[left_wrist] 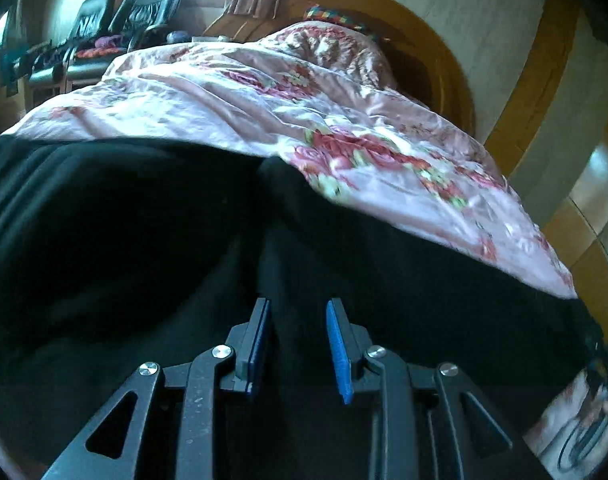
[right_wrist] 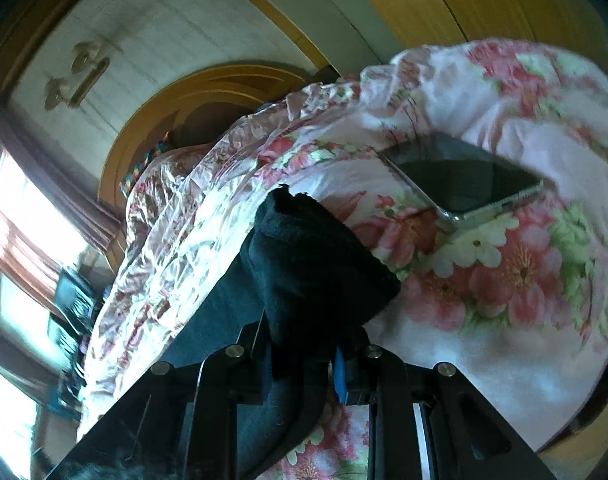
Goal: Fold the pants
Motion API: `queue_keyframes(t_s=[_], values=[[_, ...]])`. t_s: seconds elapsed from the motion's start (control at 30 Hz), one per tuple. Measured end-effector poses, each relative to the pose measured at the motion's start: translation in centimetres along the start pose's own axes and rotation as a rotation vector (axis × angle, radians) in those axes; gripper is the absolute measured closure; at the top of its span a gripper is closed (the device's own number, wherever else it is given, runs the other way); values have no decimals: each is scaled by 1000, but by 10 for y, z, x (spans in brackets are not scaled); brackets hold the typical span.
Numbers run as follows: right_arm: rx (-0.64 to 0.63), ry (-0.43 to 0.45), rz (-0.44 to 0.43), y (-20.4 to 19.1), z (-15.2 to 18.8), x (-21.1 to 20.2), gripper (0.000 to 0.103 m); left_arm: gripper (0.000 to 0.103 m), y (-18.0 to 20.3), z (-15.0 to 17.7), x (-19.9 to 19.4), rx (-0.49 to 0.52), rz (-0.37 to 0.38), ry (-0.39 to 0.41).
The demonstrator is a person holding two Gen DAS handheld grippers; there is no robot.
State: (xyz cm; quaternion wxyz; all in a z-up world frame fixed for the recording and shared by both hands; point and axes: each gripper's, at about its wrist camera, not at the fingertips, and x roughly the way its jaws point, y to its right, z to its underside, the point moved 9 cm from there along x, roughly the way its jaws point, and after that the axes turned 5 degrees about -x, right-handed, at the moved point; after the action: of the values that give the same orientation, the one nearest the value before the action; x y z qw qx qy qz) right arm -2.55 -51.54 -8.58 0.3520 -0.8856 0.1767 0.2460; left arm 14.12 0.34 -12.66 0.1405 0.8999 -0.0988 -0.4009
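Note:
Black pants [left_wrist: 124, 240] lie spread over a pink floral quilt [left_wrist: 264, 96] on a bed. My left gripper [left_wrist: 298, 320] hovers just over the dark cloth, its blue-padded fingers [left_wrist: 337, 344] apart with a fold of black fabric between them; it is open. In the right wrist view my right gripper [right_wrist: 304, 356] is shut on a bunched end of the black pants [right_wrist: 315, 264], which sticks up past the fingers and hides the pads.
A phone [right_wrist: 463, 180] lies on the quilt [right_wrist: 503, 280] just beyond the right gripper. A wooden headboard [left_wrist: 431, 60] stands at the bed's far end. Black chairs [left_wrist: 116, 24] stand by the window at far left.

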Motion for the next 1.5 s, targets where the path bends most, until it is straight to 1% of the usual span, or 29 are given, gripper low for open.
queue_keyframes(t_s=[0.07,0.13,0.2,0.27,0.33,0.4,0.47,0.53,0.7,0.83,0.9,1.03,1.1,1.17,1.33,1.5], values=[[-20,2,21,-3,-1,-2,80,74,1,14,-9,35,-11,15],[-52,8,31,-10,-2,-6,80,70,2,21,-8,44,-15,-12],[-90,9,40,-21,-3,-12,80,66,2,23,-5,23,-7,-47],[-103,18,12,-35,-4,-20,81,63,1,25,-7,-18,3,-61],[-122,32,-9,-53,-6,-29,81,48,2,30,-9,-35,29,-78],[-143,49,-39,-74,-8,-38,81,43,4,35,-15,-26,37,-85],[-177,68,-82,-100,-8,-47,81,43,7,39,-19,1,25,-90],[-204,79,-119,-123,-5,-54,81,43,9,40,-23,5,26,-90],[-302,83,-193,-182,10,-65,81,43,6,36,-28,-51,67,-79],[-408,76,-234,-222,29,-68,81,43,1,33,-29,-92,72,-72],[-442,58,-269,-241,42,-68,81,43,-1,32,-30,-98,71,-60],[-536,-4,-326,-277,79,-59,81,43,2,31,-32,-72,62,-40],[-570,-47,-352,-288,98,-51,81,43,4,30,-33,-67,68,-37],[-608,-112,-376,-298,124,-40,81,43,4,28,-35,-69,72,-27],[-674,-210,-395,-307,171,-12,81,43,0,25,-39,-90,83,-9],[-646,-332,-396,-300,204,16,81,43,-1,26,-38,-107,93,-18]])
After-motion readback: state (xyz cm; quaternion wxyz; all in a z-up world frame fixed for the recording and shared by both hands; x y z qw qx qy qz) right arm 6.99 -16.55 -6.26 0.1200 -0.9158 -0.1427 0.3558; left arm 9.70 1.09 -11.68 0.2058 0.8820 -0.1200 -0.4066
